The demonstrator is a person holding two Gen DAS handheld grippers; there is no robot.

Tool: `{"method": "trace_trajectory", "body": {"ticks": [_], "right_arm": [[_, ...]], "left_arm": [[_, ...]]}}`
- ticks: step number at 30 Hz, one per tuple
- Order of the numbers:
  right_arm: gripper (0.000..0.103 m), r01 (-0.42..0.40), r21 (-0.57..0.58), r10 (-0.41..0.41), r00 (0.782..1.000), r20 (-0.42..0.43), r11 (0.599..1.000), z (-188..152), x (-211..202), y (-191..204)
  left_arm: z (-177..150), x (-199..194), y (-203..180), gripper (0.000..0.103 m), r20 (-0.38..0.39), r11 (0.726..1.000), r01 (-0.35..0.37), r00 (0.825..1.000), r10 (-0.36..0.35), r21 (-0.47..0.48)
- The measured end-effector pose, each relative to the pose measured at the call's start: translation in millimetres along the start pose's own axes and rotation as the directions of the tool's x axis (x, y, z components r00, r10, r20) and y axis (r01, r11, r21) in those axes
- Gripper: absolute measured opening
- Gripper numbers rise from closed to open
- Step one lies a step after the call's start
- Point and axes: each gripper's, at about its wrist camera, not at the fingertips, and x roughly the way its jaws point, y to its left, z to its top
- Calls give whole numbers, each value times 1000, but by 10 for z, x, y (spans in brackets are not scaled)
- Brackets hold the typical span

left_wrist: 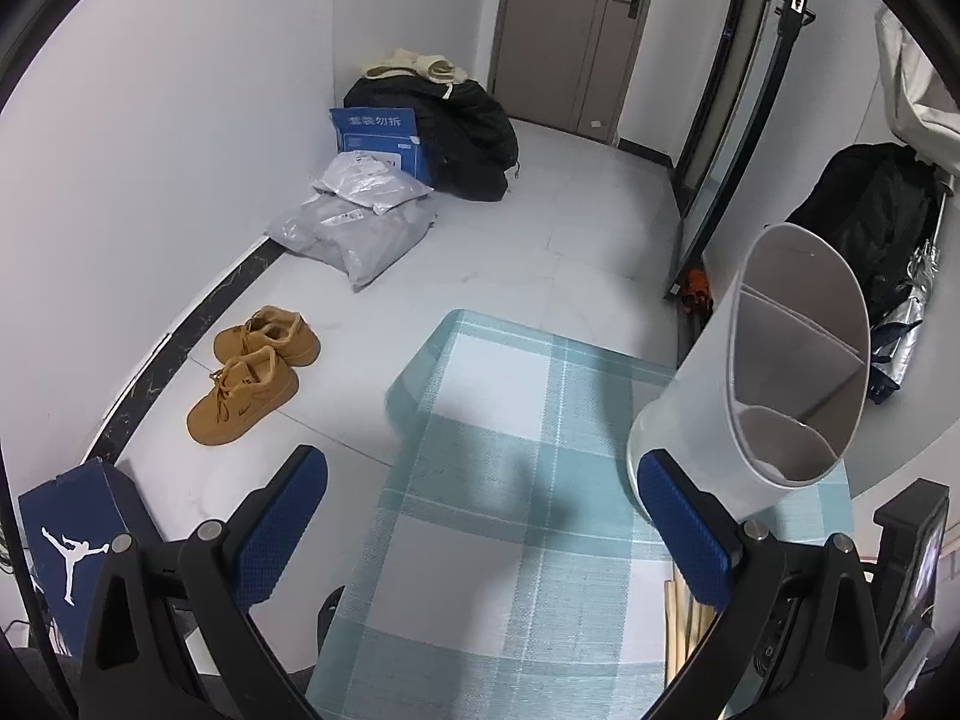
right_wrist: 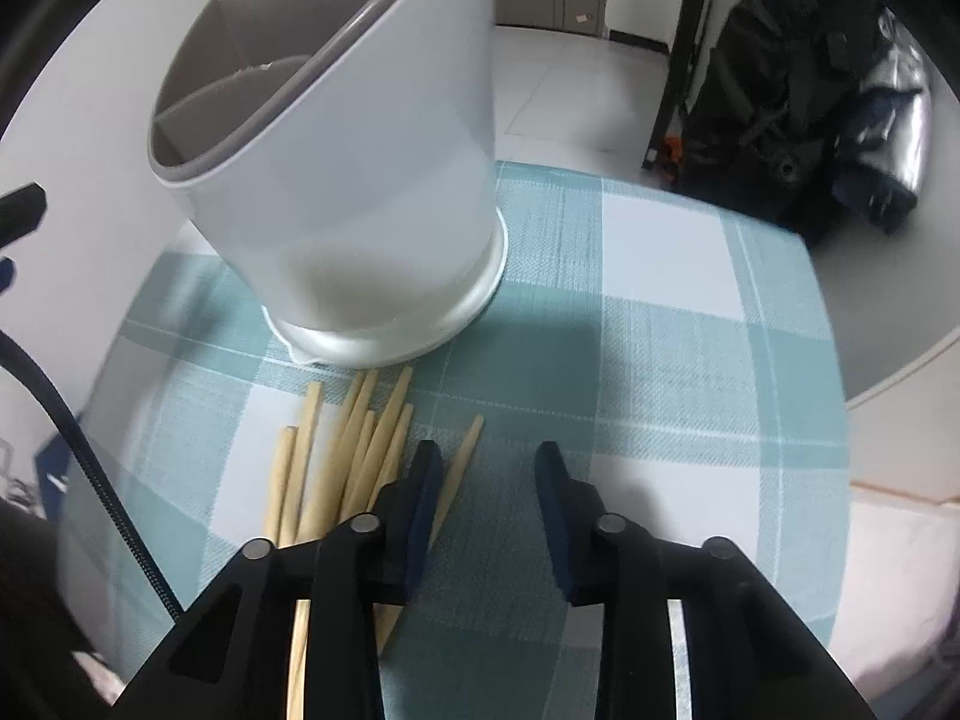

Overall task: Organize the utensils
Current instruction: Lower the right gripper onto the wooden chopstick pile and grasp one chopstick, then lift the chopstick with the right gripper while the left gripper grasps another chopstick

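A white utensil holder [right_wrist: 360, 192] with inner dividers stands upright on a teal checked placemat [right_wrist: 660, 360]; it also shows in the left wrist view [left_wrist: 762, 372] at the right. Several wooden chopsticks [right_wrist: 354, 450] lie in a bunch on the mat just in front of the holder; their ends show in the left wrist view [left_wrist: 690, 618]. My right gripper [right_wrist: 487, 456] is open and empty, low over the mat, its left finger beside the rightmost chopstick. My left gripper [left_wrist: 480, 480] is wide open and empty, its right finger close to the holder's base.
The mat lies on a round white table [right_wrist: 888, 372]. On the floor are tan shoes [left_wrist: 252, 372], grey parcels [left_wrist: 354, 222], a black bag [left_wrist: 468, 138] and a blue shoebox [left_wrist: 78, 540]. A black backpack [right_wrist: 774, 78] leans beyond the table.
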Motion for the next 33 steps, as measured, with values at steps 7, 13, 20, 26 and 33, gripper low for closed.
{"method": "trace_trajectory", "body": {"ticks": [7,13,20,26,33], "right_arm": [[6,-9,11,9,1000,16,1000,66,12,-9],[3,-106,127,98,993,73,986,73,-62,-263],[3,-193,228,144,966,215,954,27,-403,-630],[3,-247,289,156,939,305,925,-115,-659,-911],[3,-268,245,144,892,428,932,-238,-1001,-925]], "left_arm": [[-99,98,5,102,-47,1000,11,999,-11,11],[-270,134,-192,102,-117,995,44,993,-33,93],[-456,187,-402,102,-215,984,98,974,-65,146],[-594,309,-508,101,-292,982,98,955,-47,163],[-680,341,-669,100,-301,972,96,953,-28,215]]}}
